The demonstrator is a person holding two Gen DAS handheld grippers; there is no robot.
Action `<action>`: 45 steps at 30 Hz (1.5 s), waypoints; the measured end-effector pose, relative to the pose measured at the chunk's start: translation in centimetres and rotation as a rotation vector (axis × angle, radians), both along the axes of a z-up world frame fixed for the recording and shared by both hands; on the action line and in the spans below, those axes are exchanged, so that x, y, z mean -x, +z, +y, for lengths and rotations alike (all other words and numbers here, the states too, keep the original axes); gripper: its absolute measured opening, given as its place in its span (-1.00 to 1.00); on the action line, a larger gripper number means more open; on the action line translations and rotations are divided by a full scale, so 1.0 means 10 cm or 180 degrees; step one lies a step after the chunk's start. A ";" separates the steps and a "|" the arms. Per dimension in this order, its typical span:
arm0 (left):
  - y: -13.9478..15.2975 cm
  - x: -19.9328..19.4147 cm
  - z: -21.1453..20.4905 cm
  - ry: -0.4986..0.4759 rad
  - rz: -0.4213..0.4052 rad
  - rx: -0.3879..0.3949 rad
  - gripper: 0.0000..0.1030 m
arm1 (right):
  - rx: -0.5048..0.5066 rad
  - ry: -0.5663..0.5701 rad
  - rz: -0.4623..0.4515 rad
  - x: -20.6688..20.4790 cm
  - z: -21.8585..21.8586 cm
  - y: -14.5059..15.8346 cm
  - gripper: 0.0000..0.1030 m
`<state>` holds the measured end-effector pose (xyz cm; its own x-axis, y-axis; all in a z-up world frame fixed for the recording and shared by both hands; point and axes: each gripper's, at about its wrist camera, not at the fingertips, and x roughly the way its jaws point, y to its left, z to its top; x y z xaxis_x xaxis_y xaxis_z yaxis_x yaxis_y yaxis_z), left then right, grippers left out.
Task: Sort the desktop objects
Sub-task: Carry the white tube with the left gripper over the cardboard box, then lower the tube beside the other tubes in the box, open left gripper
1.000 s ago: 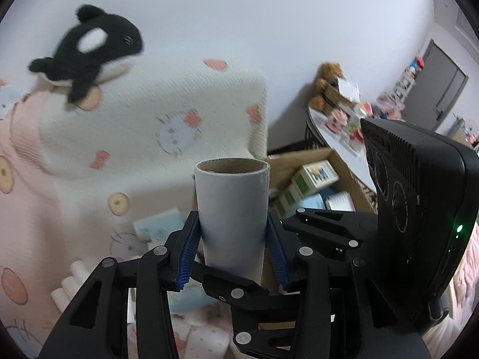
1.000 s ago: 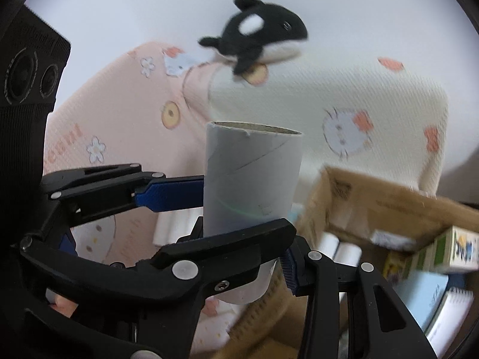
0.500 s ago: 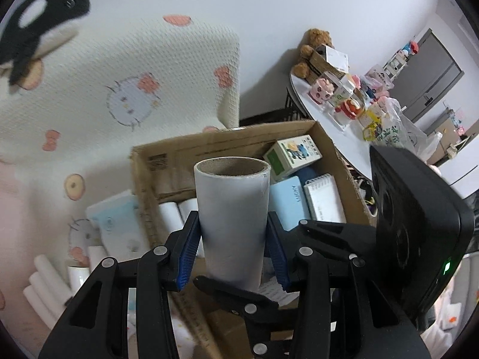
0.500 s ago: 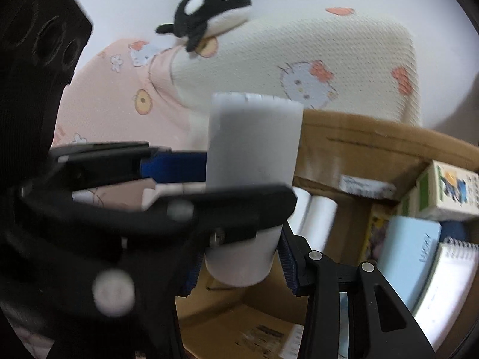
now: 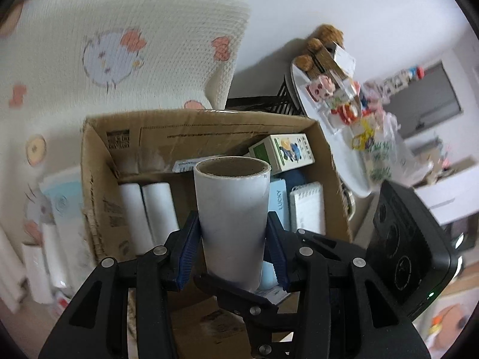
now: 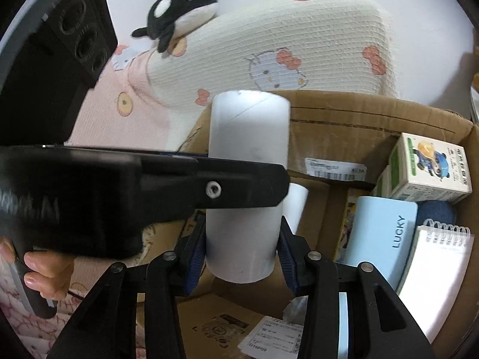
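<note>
Both the left gripper (image 5: 232,246) and right gripper (image 6: 242,254) have jaws clamped on the same upright cardboard tube (image 5: 232,218), its long axis pointing down into the cardboard box (image 5: 95,179) directly beneath

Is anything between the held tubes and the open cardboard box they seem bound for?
Nothing visible. Each gripper holds a paper tube above the cardboard box. Its top is open, and bare floor shows beside the two white rolls lying at its left side.
</note>
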<state>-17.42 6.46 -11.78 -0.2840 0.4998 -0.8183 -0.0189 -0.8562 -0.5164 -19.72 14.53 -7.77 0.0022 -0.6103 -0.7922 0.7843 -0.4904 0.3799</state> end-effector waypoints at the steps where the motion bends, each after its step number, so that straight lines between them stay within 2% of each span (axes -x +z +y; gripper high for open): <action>1: -0.03 0.02 -0.01 0.0037 -0.0063 -0.0054 -0.08 | -0.0007 0.0001 0.0001 0.01 0.00 -0.01 -0.21; 5: -0.12 0.07 0.02 0.0131 -0.0181 -0.0156 -0.08 | -0.0064 0.0000 -0.0023 0.08 0.04 -0.05 -0.21; 18: -0.26 0.15 0.25 0.0162 -0.0194 0.0102 -0.07 | -0.0156 -0.0122 -0.0278 0.31 0.07 -0.22 -0.22; 22: -0.32 0.21 0.35 0.0071 -0.0217 0.0233 -0.07 | -0.0206 -0.0185 -0.0451 0.37 0.07 -0.31 -0.22; 27: -0.36 0.28 0.46 -0.0073 -0.0248 0.0230 -0.07 | -0.0283 -0.0212 -0.0282 0.37 0.13 -0.28 -0.22; 33: -0.42 0.31 0.64 -0.0260 -0.0278 0.0280 -0.07 | -0.0308 -0.0296 -0.0401 0.42 0.27 -0.33 -0.21; 41: -0.48 0.38 0.65 -0.0276 -0.0380 0.0318 -0.07 | -0.0269 -0.0365 -0.0511 0.42 0.35 -0.36 -0.20; 42: -0.49 0.38 0.65 -0.0265 -0.0371 0.0355 -0.08 | -0.0271 -0.0380 -0.0511 0.41 0.35 -0.36 -0.20; 44: -0.53 0.39 0.62 -0.0209 -0.0333 0.0626 -0.08 | -0.0262 -0.0391 -0.0462 0.39 0.37 -0.33 -0.20; 45: -0.57 0.40 0.59 -0.0186 -0.0369 0.0653 -0.08 | -0.0246 -0.0391 -0.0407 0.37 0.38 -0.29 -0.20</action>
